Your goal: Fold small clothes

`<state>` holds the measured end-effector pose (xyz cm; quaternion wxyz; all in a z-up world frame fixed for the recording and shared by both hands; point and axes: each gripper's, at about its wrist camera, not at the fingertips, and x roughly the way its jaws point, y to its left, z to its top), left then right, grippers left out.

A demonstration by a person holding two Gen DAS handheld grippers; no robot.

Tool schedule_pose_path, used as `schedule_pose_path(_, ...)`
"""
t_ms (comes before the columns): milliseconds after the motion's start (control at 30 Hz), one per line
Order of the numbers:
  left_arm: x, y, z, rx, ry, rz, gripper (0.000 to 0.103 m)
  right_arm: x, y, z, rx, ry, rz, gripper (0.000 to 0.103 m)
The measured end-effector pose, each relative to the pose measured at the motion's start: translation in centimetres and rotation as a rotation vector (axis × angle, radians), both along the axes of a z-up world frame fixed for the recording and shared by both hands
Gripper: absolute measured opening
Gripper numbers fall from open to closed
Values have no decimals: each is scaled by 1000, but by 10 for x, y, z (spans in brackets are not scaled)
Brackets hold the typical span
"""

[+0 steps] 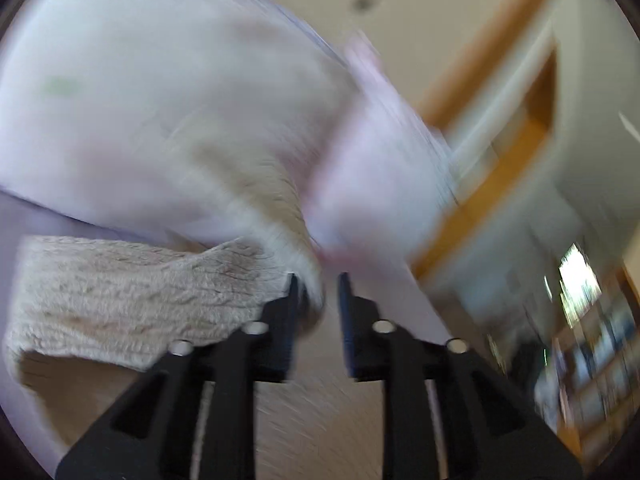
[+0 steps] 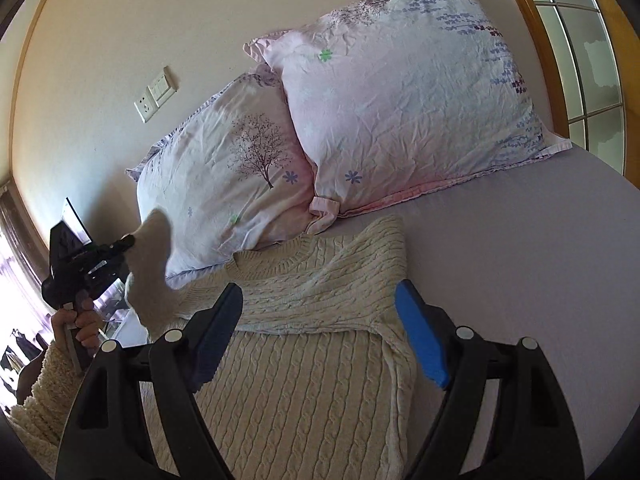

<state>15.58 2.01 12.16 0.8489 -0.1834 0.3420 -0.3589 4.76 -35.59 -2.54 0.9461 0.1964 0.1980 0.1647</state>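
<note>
Both grippers are black plastic with silver round screws; the right gripper has blue pads on its fingers. The left hand shows bare skin and a fluffy cream sleeve.

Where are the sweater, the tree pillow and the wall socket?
sweater (image 2: pixel 304 392), right wrist view, cable-knit body.
tree pillow (image 2: pixel 224 184), right wrist view, pillowcase front.
wall socket (image 2: pixel 145 107), right wrist view, white plate.

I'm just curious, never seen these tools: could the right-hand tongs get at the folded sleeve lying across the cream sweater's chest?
Probably yes. The right tongs hang open directly above the cream cable-knit sweater, and nothing lies between them and the folded sleeve.
</note>
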Motion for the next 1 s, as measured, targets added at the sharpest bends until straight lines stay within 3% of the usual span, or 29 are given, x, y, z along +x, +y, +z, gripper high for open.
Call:
schedule_pose_path(67, -18, -38, -14, 93, 38, -127, 39, -13, -6, -3, 21, 8, 50, 80)
schedule_pose_path(133, -37, -30, -20, 103, 26, -144, 48, -33, -15, -7, 32, -2, 112, 81)
schedule_pose_path(233, -88, 34, -23, 86, -4, -119, 75, -62, -26, -22, 70, 12, 254, 88)
schedule_pose_path(300, -119, 75, -22, 110, -23, -89, 77, -80, -28, -37, 88, 62, 353, 88)
schedule_pose_path(400, -184, 138, -29, 110, -17, -12, 89, -109, -29, -63, 99, 142, 473, 88)
schedule_pose_path(467, -221, 175, -51, 67, 46, 35, 89, -123, -28, -81, 108, 213, 511, 88)
schedule_pose_path(567, -249, 194, -83, 46, 156, 96, 89, -127, -25, -108, 106, 315, 520, 88)
schedule_pose_path(667, -257, 197, -110, 49, 219, 133, 89, -118, -17, -130, 134, 376, 533, 87)
schedule_pose_path(767, -243, 191, -132, -16, 270, 136, 88, -108, -5, -140, 186, 371, 579, 76)
schedule_pose_path(867, -227, 176, -150, 14, 324, 134, 74, -99, 7, -150, 207, 378, 611, 53)
schedule_pose_path(933, -225, 172, -156, 13, 344, 130, 48, -95, 14, -154, 234, 373, 637, 23)
schedule_pose_path(967, -223, 171, -159, -19, 359, 124, 39, -96, 16, -155, 242, 359, 647, 14)
schedule_pose_path(1000, -221, 169, -161, -47, 374, 115, 21, -99, 19, -153, 256, 337, 668, 11)
